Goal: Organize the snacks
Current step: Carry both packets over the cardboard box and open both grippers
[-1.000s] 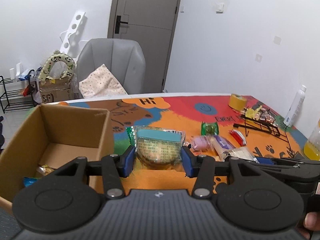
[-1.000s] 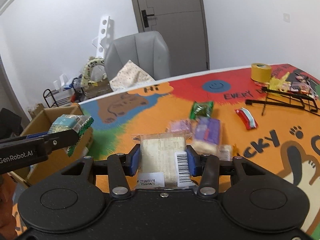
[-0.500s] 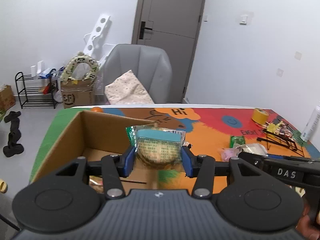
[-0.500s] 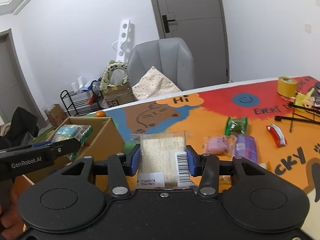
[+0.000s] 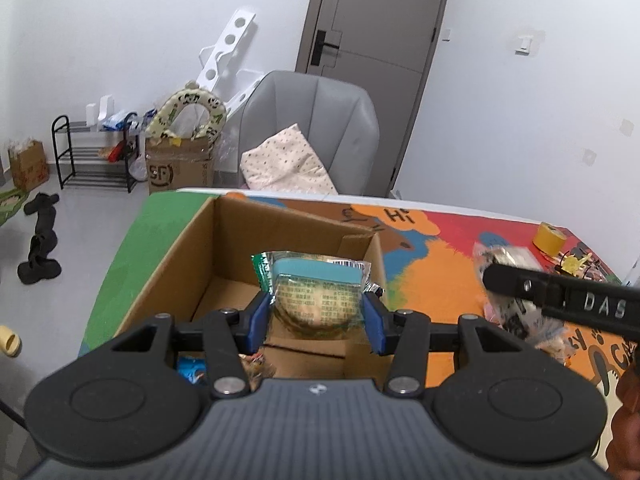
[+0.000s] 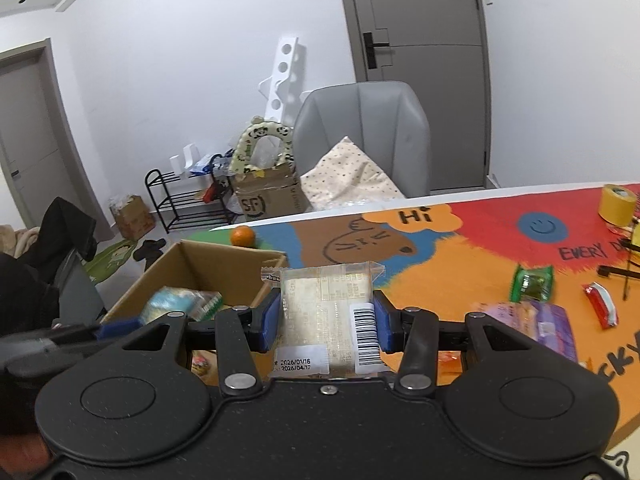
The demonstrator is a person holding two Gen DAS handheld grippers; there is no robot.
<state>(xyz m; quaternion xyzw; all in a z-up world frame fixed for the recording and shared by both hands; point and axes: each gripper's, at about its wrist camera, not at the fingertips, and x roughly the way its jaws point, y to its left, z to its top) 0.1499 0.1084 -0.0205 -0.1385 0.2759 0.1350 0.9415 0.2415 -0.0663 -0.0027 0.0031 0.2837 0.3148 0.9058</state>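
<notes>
Room: white walls, grey door [image 6: 416, 72], grey chair [image 5: 312, 128] with a dotted cushion behind a table [image 6: 460, 276] covered in a bright orange, red and blue cartoon mat.
Left gripper [image 5: 318, 314]: points slightly downward over the open cardboard box [image 5: 176, 256]; blue pads pinch a round pastry in a clear wrapper with a teal and green top [image 5: 314, 292], held above the box's inside.
Right gripper [image 6: 326, 320]: also tilted down, beside the box over the mat; jaws partly closed on a square pale cake packet [image 6: 328, 312], barcode on its right side.
Writing: packet sticker reads "2026/01/16" and "2026/04/17"; mat says "Hi" and "EVERY"; the right gripper's finger, seen from the left wrist, shows "DAS"; a floor carton [image 6: 268, 200] is marked "SF".
Box contents: a blue wrapper [image 5: 192, 368] and another snack at the bottom, mostly hidden.
Table: green packet [image 6: 532, 284], purple packets [image 6: 532, 320], red-and-white packet [image 6: 600, 308], orange fruit [image 6: 243, 236], yellow tape roll [image 6: 618, 204].
</notes>
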